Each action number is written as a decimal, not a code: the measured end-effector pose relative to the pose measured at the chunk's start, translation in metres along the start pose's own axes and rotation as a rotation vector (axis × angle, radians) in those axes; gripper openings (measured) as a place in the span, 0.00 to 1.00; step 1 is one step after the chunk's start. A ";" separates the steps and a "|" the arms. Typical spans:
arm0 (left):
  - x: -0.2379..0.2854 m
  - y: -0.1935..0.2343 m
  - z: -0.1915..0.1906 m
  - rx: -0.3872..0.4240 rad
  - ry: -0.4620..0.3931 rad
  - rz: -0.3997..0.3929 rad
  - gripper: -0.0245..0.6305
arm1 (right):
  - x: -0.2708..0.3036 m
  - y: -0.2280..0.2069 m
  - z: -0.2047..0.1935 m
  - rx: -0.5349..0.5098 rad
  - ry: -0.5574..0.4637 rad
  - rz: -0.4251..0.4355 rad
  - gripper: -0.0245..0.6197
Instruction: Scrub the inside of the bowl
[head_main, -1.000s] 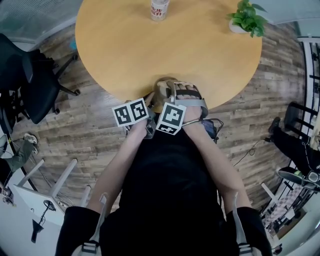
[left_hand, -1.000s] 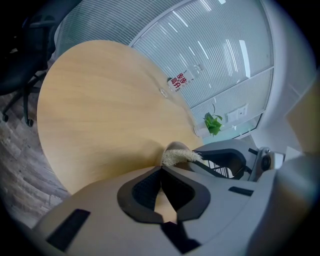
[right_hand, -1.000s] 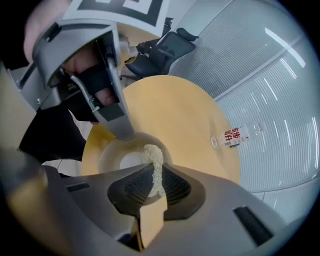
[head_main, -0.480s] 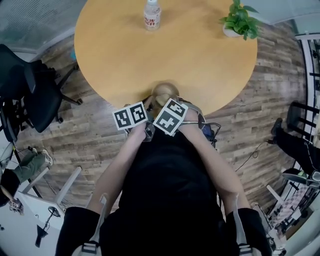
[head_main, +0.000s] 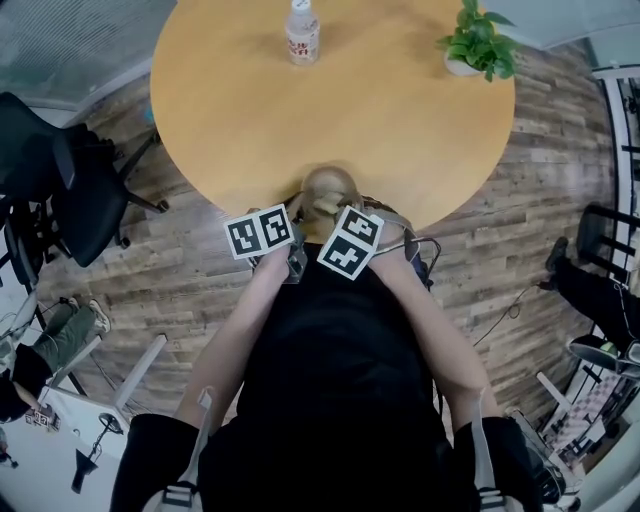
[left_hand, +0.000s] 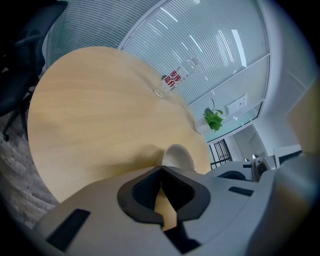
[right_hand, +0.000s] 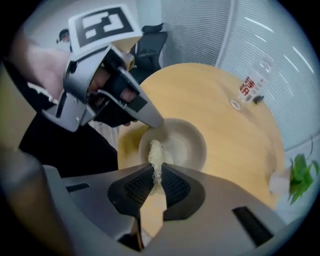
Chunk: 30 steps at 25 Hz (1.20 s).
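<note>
A: Why does the worktop (head_main: 250, 110) carry the bowl (right_hand: 187, 145) at its near edge?

B: For reach. Left tongs (right_hand: 154, 122) are clenched on its rim, apparently steadying it. Right tongs (right_hand: 156, 175) grasp a scourer (right_hand: 156, 157), whose end hangs inside the bowl, placed for scrubbing.

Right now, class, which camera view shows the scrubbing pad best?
The right gripper view: the scrubbing pad sits pinched in the right gripper, its tip inside the bowl. The head view hides it behind marker cubes; the left gripper view shows only the bowl's rim.
</note>
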<state>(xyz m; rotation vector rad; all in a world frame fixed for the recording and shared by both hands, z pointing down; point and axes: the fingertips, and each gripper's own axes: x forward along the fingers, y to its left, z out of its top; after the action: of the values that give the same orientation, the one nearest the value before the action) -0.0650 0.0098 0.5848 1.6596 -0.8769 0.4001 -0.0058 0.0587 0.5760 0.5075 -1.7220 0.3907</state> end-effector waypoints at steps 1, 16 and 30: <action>0.000 0.000 0.000 0.004 0.003 -0.001 0.06 | 0.001 -0.005 -0.003 -0.066 0.025 -0.042 0.11; 0.003 0.006 0.004 -0.062 -0.015 0.015 0.06 | -0.032 -0.047 0.032 -0.092 -0.270 -0.342 0.11; 0.015 -0.008 0.005 -0.133 -0.048 0.023 0.06 | -0.115 -0.083 -0.026 0.846 -0.678 0.092 0.11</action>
<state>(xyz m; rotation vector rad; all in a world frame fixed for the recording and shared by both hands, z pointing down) -0.0500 0.0009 0.5884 1.5428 -0.9389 0.3124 0.0788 0.0157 0.4679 1.2802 -2.1849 1.1295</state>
